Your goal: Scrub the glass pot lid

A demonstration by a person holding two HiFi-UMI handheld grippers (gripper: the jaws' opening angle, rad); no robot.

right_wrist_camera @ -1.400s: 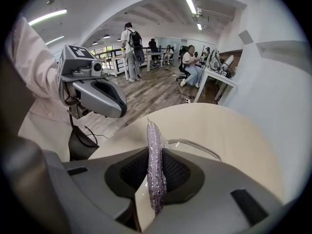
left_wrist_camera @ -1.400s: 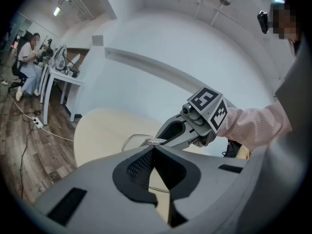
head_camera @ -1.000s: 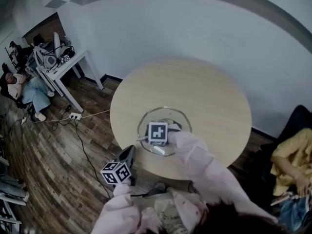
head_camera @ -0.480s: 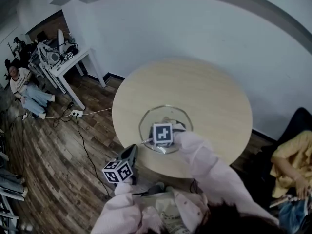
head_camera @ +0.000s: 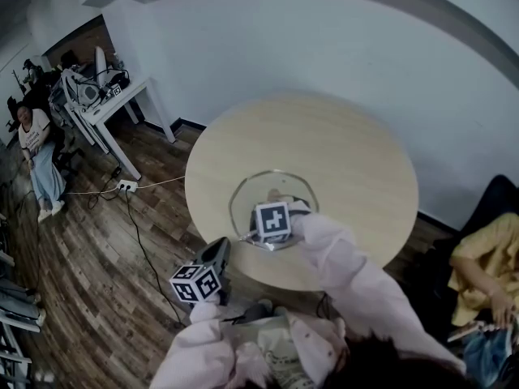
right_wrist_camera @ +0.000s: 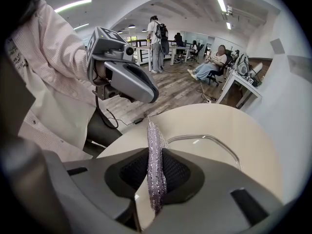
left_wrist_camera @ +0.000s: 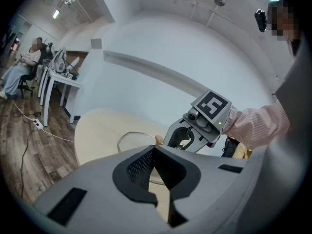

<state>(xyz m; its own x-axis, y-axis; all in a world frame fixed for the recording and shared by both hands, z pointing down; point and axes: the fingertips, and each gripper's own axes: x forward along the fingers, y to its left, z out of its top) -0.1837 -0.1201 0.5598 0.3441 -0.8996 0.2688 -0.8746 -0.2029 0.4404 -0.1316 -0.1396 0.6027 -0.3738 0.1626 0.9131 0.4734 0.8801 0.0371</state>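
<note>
The glass pot lid (head_camera: 248, 194) lies flat on the round wooden table (head_camera: 349, 160), near its front edge. My right gripper (head_camera: 272, 232) is over the lid, shut on a flat silvery scrub pad (right_wrist_camera: 153, 135) that stands on edge between the jaws, its tip down at the lid's rim (right_wrist_camera: 209, 141). My left gripper (head_camera: 212, 259) hangs off the table's near left edge, above the floor, jaws shut with nothing in them. In the left gripper view, the right gripper (left_wrist_camera: 183, 139) stands on the lid (left_wrist_camera: 130, 136), which the left gripper (left_wrist_camera: 155, 150) partly hides.
A white desk (head_camera: 109, 97) with equipment stands at the back left, with a person (head_camera: 36, 156) beside it. A cable and power strip (head_camera: 126, 190) lie on the wooden floor. A person in yellow (head_camera: 486, 270) sits at the right. A white wall runs behind the table.
My right gripper has shifted a little to the right over the lid with the pad in it. The left gripper has stayed about where it was.
</note>
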